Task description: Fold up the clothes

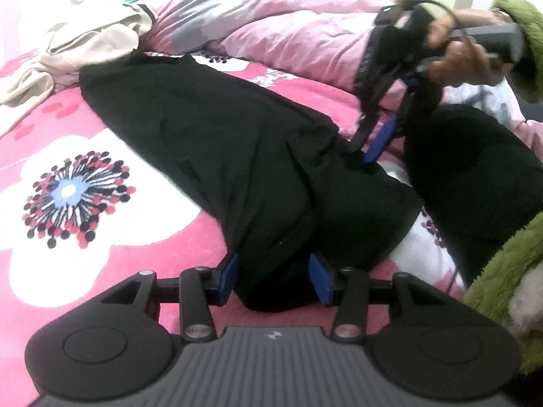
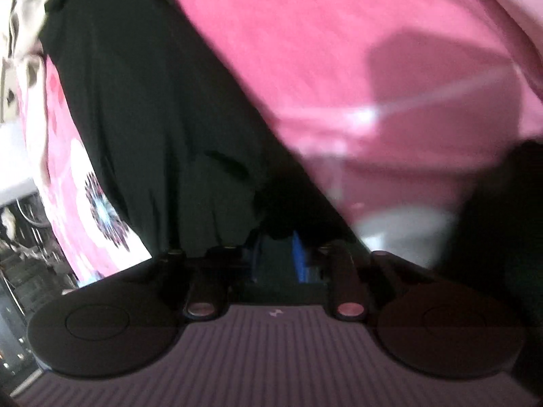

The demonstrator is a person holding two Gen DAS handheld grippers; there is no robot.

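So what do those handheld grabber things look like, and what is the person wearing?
Each is a matte black tool with a ribbed grey body, round black discs either side, silver pivot pins and blue-padded jaws. The left gripper shows this best. The right gripper has a grey handle with a black cable and a small green light. The sleeve is fuzzy olive green.

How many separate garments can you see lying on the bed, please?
2: a black garment spread across the pink floral bedspread, and a beige garment crumpled at its far end. More may be hidden under the pink duvet.
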